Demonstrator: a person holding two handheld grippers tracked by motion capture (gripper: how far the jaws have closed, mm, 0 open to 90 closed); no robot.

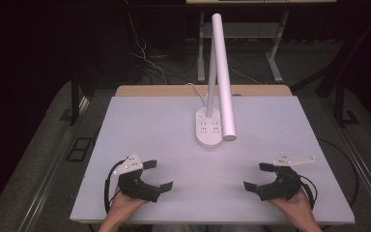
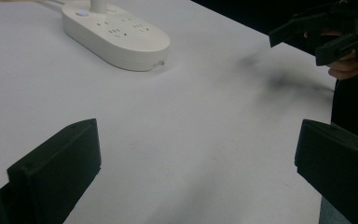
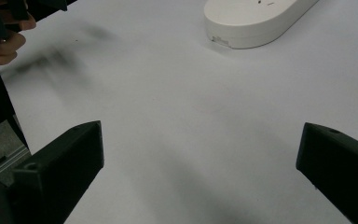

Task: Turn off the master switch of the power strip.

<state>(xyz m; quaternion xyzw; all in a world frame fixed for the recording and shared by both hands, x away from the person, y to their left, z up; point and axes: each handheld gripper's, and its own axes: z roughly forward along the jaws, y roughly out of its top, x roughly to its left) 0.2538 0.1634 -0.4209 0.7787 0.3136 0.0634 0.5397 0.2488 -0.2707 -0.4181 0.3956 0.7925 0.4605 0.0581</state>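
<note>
- My left gripper (image 1: 157, 175) is matte black, with two blocky, flat-faced jaws.
- A grey three-cornered plate (image 1: 129, 164) sits on top of it, dotted with small pale studs.
- A black cable (image 1: 109, 186) loops from its near left side.
- My right gripper (image 1: 259, 176) is the same black build, its own grey plate (image 1: 293, 159) long and pointed.
- A black cable (image 1: 311, 192) curls at its near right.
- My forearms are bare; I see no sleeves.

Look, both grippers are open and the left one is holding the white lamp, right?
Not quite. Both are open, but the left gripper holds nothing; the lamp stands apart, farther up the table. The high view shows it, with the right gripper empty too.
</note>
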